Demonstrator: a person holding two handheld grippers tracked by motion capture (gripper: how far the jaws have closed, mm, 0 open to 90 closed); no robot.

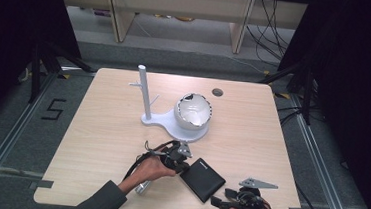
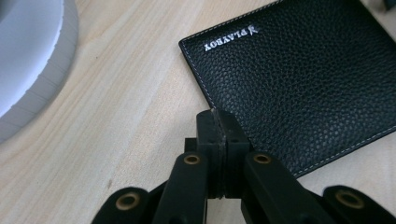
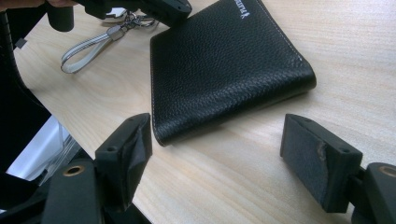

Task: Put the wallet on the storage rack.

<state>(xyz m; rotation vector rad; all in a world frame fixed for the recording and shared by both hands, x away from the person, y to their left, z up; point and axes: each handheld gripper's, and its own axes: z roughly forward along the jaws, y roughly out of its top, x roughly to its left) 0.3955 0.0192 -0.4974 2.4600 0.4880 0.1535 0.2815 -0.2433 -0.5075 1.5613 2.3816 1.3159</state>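
Note:
A black leather wallet (image 1: pixel 202 178) lies shut and flat near the table's front edge, between my two grippers. My left gripper (image 1: pixel 185 160) is at its left edge. In the left gripper view the jaws (image 2: pixel 217 116) are pressed together, their tips at the stitched edge of the wallet (image 2: pixel 303 79), with nothing between the pads. My right gripper (image 1: pixel 221 202) sits at the front right, just short of the wallet's near corner. In the right gripper view its jaws (image 3: pixel 219 130) stand wide apart, and the wallet (image 3: pixel 224 65) lies just ahead of them, untouched.
A white stand (image 1: pixel 172 126) with an upright post (image 1: pixel 143 91) and a round white-and-silver bowl shape (image 1: pixel 193 110) occupies the table's middle. Its base edge (image 2: pixel 28 56) is close to my left gripper. A grey strap on a key ring (image 3: pixel 84 51) lies by the left hand. The table's front edge is close.

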